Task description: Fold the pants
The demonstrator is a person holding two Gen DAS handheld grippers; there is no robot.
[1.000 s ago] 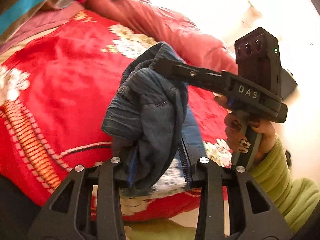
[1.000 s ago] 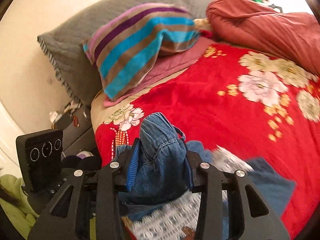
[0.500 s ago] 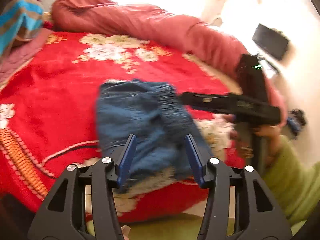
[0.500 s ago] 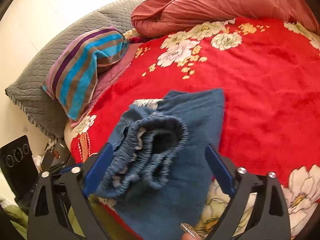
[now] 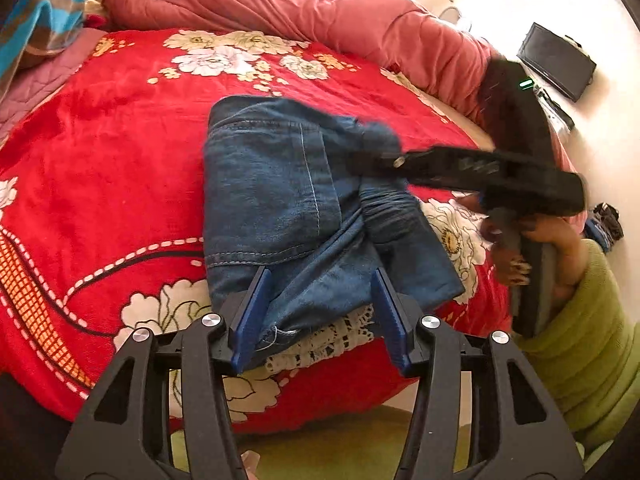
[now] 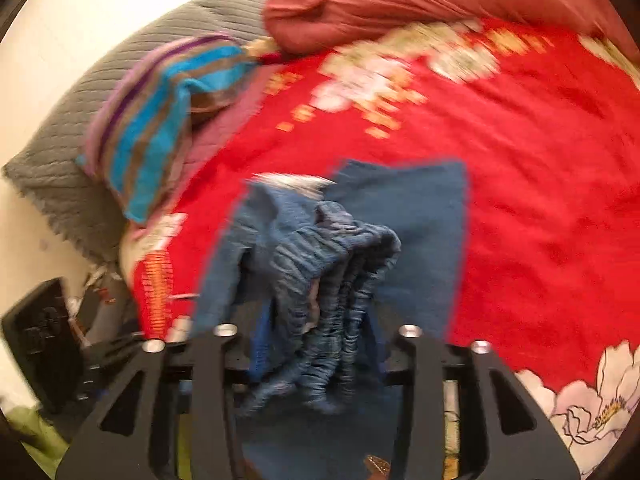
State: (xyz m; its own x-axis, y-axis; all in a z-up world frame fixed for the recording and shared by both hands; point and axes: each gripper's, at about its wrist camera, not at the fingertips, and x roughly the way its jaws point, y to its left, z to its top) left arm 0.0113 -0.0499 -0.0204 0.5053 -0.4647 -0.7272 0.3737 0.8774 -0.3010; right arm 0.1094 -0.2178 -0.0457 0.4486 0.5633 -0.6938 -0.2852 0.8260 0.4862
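Note:
Blue jeans (image 5: 272, 184) lie folded on the red flowered blanket (image 5: 120, 160), near the bed's front edge. My left gripper (image 5: 320, 312) stands open, its blue pads on either side of the jeans' near edge without pinching it. My right gripper (image 6: 316, 336) has its jaws closing, and the bunched elastic waistband (image 6: 336, 248) fills the gap between them. The left wrist view shows the right gripper (image 5: 360, 162) from the side, blurred, with its tips at the waistband on the right of the jeans. A hand in a green sleeve (image 5: 580, 340) holds it.
White lace (image 5: 328, 340) sticks out under the jeans at the bed edge. A rolled pink-red quilt (image 5: 320, 12) lies along the far side. A striped pillow (image 6: 160, 120) and a grey pillow (image 6: 60, 152) sit at the head. A dark screen (image 5: 556, 60) stands beyond the bed.
The jeans, earlier held bunched above the bed in both grippers, now lie flat and folded. The left jaws have let go. The right jaws spread wide, then came back in on the waistband.

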